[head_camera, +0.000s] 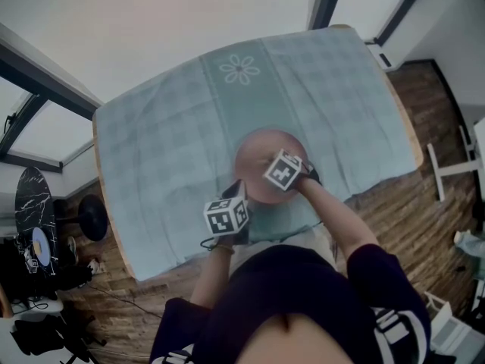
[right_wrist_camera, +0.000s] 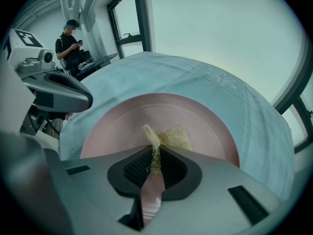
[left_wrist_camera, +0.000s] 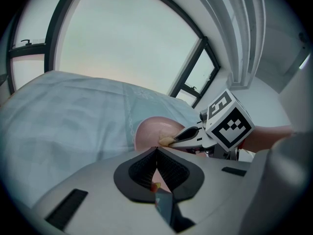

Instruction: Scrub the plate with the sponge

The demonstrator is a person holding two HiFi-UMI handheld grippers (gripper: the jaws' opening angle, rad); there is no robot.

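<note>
A pink plate (head_camera: 261,149) lies on the pale blue-green tablecloth (head_camera: 167,142), near the table's front edge. My right gripper (right_wrist_camera: 155,153) is shut on a beige fibrous sponge (right_wrist_camera: 172,137), which presses on the plate (right_wrist_camera: 161,109) near its middle. The left gripper view shows that gripper (left_wrist_camera: 172,140) from the side, with the sponge (left_wrist_camera: 166,141) at its tip over the plate (left_wrist_camera: 150,129). My left gripper (left_wrist_camera: 156,153) is shut on the plate's near rim, and pink shows between its pads. From above, the marker cubes hide both sets of jaws.
The cloth covers a wooden table whose edge (head_camera: 413,146) shows at the right. A person (right_wrist_camera: 71,45) stands far off by a window. A white stand (head_camera: 455,169) and dark gear (head_camera: 45,241) sit on the wooden floor around the table.
</note>
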